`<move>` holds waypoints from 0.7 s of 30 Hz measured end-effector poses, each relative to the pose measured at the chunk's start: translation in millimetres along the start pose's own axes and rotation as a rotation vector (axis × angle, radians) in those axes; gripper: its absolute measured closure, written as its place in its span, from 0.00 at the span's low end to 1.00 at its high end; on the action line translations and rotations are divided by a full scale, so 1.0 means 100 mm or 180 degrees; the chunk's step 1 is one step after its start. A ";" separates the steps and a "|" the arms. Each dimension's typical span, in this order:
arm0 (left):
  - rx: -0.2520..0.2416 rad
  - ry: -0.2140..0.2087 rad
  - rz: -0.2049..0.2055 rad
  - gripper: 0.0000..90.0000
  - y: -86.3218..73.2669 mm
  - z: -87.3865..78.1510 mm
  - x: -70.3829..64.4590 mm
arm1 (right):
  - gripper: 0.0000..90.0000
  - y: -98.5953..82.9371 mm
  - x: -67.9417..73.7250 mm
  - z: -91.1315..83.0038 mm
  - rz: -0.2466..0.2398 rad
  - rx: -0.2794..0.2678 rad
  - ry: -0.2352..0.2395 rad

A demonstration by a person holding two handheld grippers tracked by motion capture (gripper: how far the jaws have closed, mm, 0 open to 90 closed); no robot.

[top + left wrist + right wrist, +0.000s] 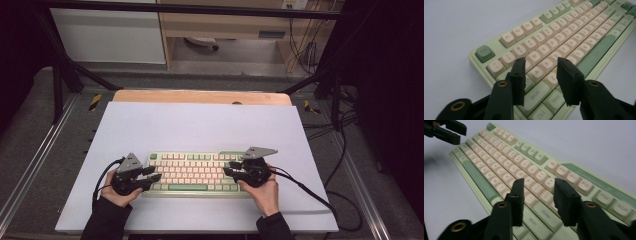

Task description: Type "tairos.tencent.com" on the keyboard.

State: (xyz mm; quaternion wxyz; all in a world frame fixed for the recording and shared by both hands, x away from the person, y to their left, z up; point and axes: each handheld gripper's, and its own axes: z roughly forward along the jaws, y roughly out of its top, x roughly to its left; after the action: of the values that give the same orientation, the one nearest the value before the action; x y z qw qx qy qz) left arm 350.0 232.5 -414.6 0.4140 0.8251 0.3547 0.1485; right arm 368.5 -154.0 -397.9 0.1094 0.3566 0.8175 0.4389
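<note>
Around the work area I see little clutter: a pale sheet (200,125) covers the table (200,96), whose wooden edge shows at 12 o'clock, and black cables (320,197) trail off toward 4 o'clock from my right hand. Nothing stands between either tool and the keyboard (192,174), which lies on the sheet toward its near edge, long side running from 9 to 3 o'clock.

My left gripper (150,175) sits at the keyboard's 9 o'clock end, jaws apart with a moderate gap and holding nothing. In the left gripper view they hover over the lower left keys, around A, Z and Shift; whether they touch the keys I cannot tell.

My right gripper (229,170) sits at the 3 o'clock end, jaws likewise parted and empty, poised above the right-hand keys, with the left gripper's jaws at 10 o'clock in the right gripper view.
</note>
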 end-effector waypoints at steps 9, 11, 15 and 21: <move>0.0056 0.0068 -0.0051 0.41 -0.12 -0.10 0.12 | 0.23 -0.25 -0.28 -0.24 0.0148 -0.0039 -0.0186; 0.0089 0.0053 -0.0047 0.36 -0.15 -0.11 0.14 | 0.20 -0.31 -0.32 -0.29 0.0159 -0.0039 -0.0206; 0.0111 0.0055 -0.0042 0.26 -0.20 -0.14 0.16 | 0.11 -0.43 -0.43 -0.37 0.0213 -0.0031 -0.0232; 0.0143 0.0038 -0.0009 0.12 -0.27 -0.14 0.18 | 0.06 -0.62 -0.56 -0.46 0.0269 -0.0055 -0.0193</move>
State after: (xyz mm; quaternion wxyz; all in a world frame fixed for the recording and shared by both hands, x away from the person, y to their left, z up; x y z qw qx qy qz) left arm 342.7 264.6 -427.7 0.3934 0.8328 0.3616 0.1448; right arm 355.9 -243.3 -427.4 0.1184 0.4030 0.7942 0.4392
